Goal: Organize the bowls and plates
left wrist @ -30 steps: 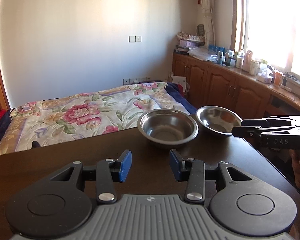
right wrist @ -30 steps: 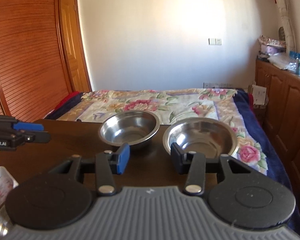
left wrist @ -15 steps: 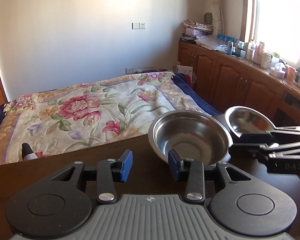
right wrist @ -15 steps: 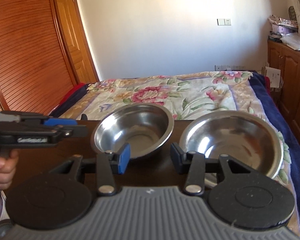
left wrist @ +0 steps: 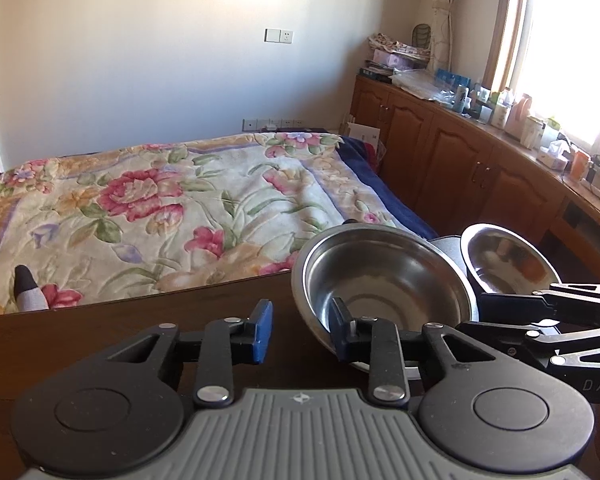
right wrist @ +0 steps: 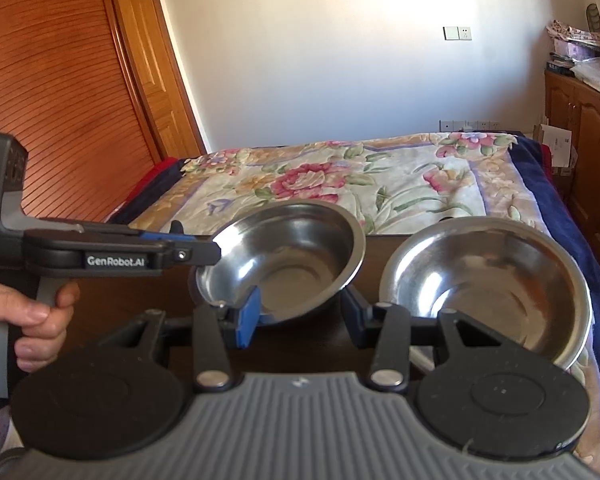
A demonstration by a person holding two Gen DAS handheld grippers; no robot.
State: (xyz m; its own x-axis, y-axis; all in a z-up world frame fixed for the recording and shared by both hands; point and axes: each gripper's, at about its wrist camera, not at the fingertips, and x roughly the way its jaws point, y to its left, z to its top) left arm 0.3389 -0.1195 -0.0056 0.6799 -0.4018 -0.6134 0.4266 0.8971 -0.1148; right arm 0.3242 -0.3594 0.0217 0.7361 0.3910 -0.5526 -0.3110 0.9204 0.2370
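Since both tools seem to be crowding the same bowl, here's what I'd worry about. Far left, the person's hand (right wrist: pixel 32 320) holds the left gripper (left wrist: pixel 300 330), jaws wide apart and holding nothing. One finger sits at or just over the near rim of the left shiny round steel bowl (left wrist: pixel 380 280), the other outside it. That bowl sits on the dark brown wooden table (left wrist: pixel 140 320) near the far edge, and it looks a bit tipped, though I can't tell if it's actually lifted. The right gripper (right wrist: pixel 302 314) is open and empty too, its blue pad right by that same bowl's near rim. Close either one on that thin slick rim off-centre and I'd guess the bowl squirts out or flips, or the two tools just knock each other. The second steel bowl (right wrist: pixel 488 292), further right, looks close to the table's corner. One bump could send it off toward the flowery bed blanket (left wrist: pixel 160 208).
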